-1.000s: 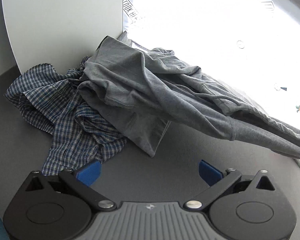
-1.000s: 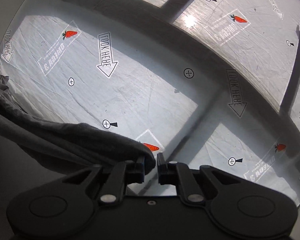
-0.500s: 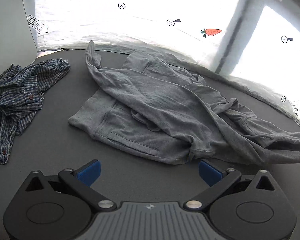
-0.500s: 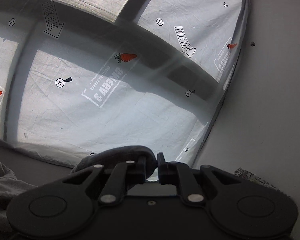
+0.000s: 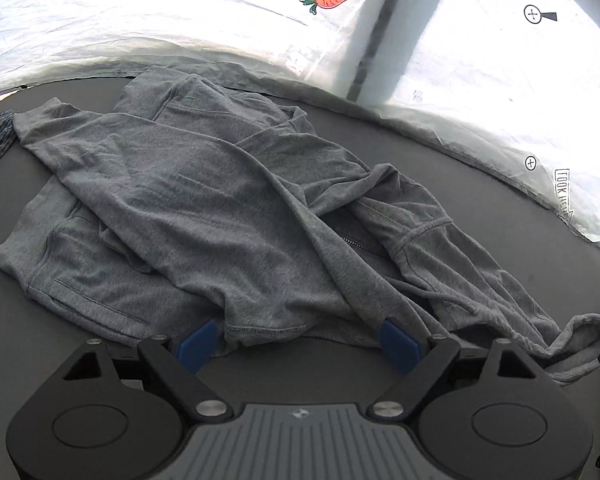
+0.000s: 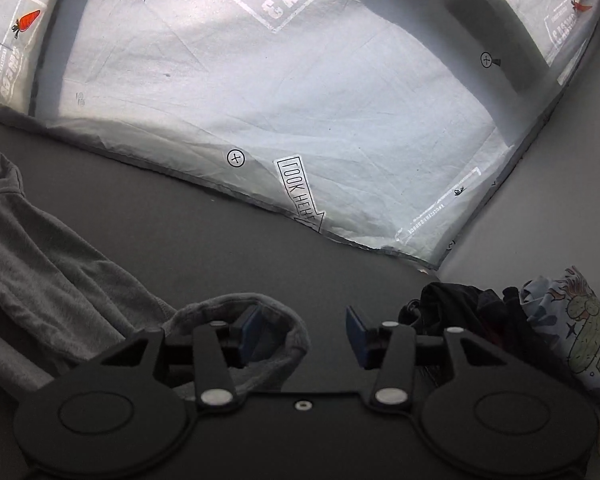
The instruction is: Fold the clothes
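A grey hoodie (image 5: 204, 200) is seen lying crumpled on the dark bench (image 5: 440, 152), spread from the left toward the right edge. The left tongs (image 5: 300, 342) are closing with a hem fold between the blue pads — not yet pinched. The right tongs (image 6: 304, 334) are opening; a cuff (image 6: 236, 308) is draped over the left finger, ungripped. Dark clothes (image 6: 460, 304) are piled just right of them.

The grey garment (image 5: 228, 200), a second ago hanging stretched from the right gripper (image 6: 302, 336), now lies spread on the tabletop (image 5: 440, 148). That gripper's jaws are opening, the sleeve cuff (image 6: 276, 316) slack around one finger. The left gripper (image 5: 300, 344), jaws closing, has reached the garment's near hem.
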A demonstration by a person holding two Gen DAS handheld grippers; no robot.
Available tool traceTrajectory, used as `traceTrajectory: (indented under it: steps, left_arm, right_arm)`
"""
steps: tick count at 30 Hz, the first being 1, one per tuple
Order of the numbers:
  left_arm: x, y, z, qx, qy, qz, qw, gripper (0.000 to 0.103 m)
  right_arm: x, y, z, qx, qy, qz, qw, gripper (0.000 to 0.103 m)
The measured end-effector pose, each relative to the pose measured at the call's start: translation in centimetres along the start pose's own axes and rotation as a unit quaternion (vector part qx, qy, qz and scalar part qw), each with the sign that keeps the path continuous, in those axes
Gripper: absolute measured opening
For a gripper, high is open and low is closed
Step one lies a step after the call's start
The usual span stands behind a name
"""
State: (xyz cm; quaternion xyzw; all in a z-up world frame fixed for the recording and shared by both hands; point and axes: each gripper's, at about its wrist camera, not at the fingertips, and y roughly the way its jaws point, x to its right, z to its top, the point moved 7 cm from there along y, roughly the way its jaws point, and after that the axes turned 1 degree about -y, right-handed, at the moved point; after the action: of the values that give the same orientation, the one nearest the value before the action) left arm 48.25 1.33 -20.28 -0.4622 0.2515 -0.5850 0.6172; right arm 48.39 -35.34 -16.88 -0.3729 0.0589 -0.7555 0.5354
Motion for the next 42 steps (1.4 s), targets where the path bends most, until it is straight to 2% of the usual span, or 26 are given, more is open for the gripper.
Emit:
traceTrajectory:
  steps: [2, 5, 8, 9, 11, 14, 16, 18, 20, 21, 23, 24, 27, 30, 33, 34, 38, 42]
  left_arm:
    - [0.6, 1.7, 0.9, -0.016, -0.01, -0.01, 0.9998, 0.08]
    - [1.6, 4.2, 2.1, -0.031, -0.009, -0.018, 0.9993, 0.073]
    - [2.6, 6.3, 2.7, -0.05, -0.014, -0.031, 0.9982, 0.07]
    - [2.8, 6.9, 2.7, -0.057, -0.022, -0.039, 0.9974, 0.07]
    - [3.1, 7.8, 2.8, -0.069, -0.036, -0.047, 0.9958, 0.07]
    - [3.1, 8.8, 3.0, -0.074, -0.05, -0.037, 0.9953, 0.07]
    - [2.9, 9.3, 3.1, -0.076, -0.062, -0.032, 0.9946, 0.07]
    - [2.6, 9.7, 3.1, -0.078, -0.071, -0.016, 0.9943, 0.065]
    - [2.1, 9.8, 3.1, -0.077, -0.077, 0.002, 0.994, 0.04]
    - [1.7, 9.7, 3.1, -0.075, -0.079, 0.01, 0.994, 0.025]
    - [0.8, 9.2, 3.2, -0.069, -0.096, 0.001, 0.993, 0.011]
    - [0.3, 8.7, 3.2, -0.064, -0.109, -0.007, 0.992, 0.009]
    - [-0.7, 6.9, 3.3, -0.045, -0.128, -0.021, 0.9905, 0.007]
    - [-1.2, 3.5, 3.9, -0.003, -0.12, -0.028, 0.9924, 0.007]
    - [-1.3, 0.0, 4.5, 0.04, -0.104, -0.028, 0.9934, 0.007]
    - [-1.4, -1.0, 4.6, 0.052, -0.101, -0.028, 0.9932, 0.007]
    - [-2.6, -4.1, 4.4, 0.082, -0.114, -0.028, 0.9897, 0.006]
    - [-4.2, -8.3, 4.4, 0.132, -0.108, -0.009, 0.9854, 0.006]
  right_arm:
    - [-2.0, -0.8, 1.5, 0.023, -0.001, 0.043, 0.999, 0.049]
    - [-5.6, -1.8, 2.6, 0.037, 0.001, 0.139, 0.99, 0.05]
    - [-10.7, -2.3, 2.3, 0.022, -0.057, 0.247, 0.967, 0.048]
    - [-12.4, -2.6, 1.9, 0.02, -0.083, 0.273, 0.958, 0.047]
    - [-15.3, -3.2, 1.1, 0.023, -0.137, 0.293, 0.946, 0.047]
    - [-17.4, -2.5, 1.0, 0.02, -0.169, 0.292, 0.941, 0.047]
    - [-17.9, -1.8, 1.6, 0.023, -0.163, 0.296, 0.941, 0.047]
    - [-18.3, -1.1, 2.3, 0.024, -0.153, 0.303, 0.94, 0.046]
    - [-18.4, -0.1, 2.9, 0.017, -0.136, 0.308, 0.942, 0.023]
    - [-18.1, 0.3, 3.2, 0.014, -0.122, 0.306, 0.944, 0.022]
    - [-17.1, 0.8, 4.0, 0.01, -0.073, 0.31, 0.948, 0.019]
    - [-16.3, 0.9, 4.5, 0.006, -0.036, 0.316, 0.948, 0.019]
    - [-14.1, 0.7, 5.6, 0.004, 0.061, 0.338, 0.939, 0.017]
    - [-11.5, -0.1, 6.7, 0.007, 0.155, 0.365, 0.918, 0.013]
    - [-9.5, -0.9, 7.5, 0.014, 0.211, 0.379, 0.901, 0.011]
    - [-8.8, -1.1, 7.7, 0.017, 0.222, 0.376, 0.9, 0.007]
    - [-5.9, -0.9, 7.8, 0.03, 0.254, 0.345, 0.903, 0.007]
    - [-3.0, -1.3, 7.4, 0.043, 0.295, 0.346, 0.89, 0.007]
